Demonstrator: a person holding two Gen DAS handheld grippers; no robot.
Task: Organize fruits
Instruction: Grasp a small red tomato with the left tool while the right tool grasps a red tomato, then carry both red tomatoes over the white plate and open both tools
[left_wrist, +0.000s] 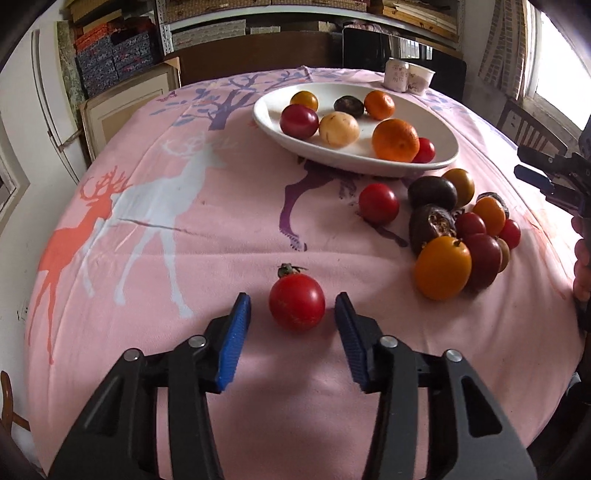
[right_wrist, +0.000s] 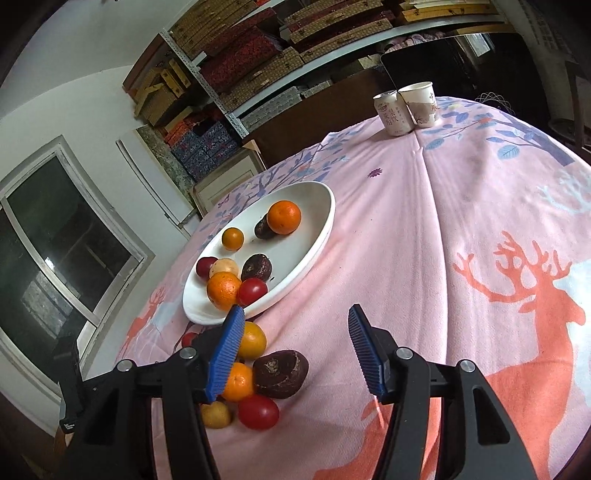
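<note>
There the left tool (left_wrist: 293, 308) stood wide open around a lone tomato (left_wrist: 296, 301) near the worktop's near edge, not touching it, apparently set to carry it to the plate (left_wrist: 266, 120), while the right tool (right_wrist: 295, 325) hung open and empty.

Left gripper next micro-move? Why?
Probably ease forward a touch, then close. The left gripper is open with the red tomato lying on the tablecloth about centred between its blue pads, untouched. The white plate already holds fruit.
</note>
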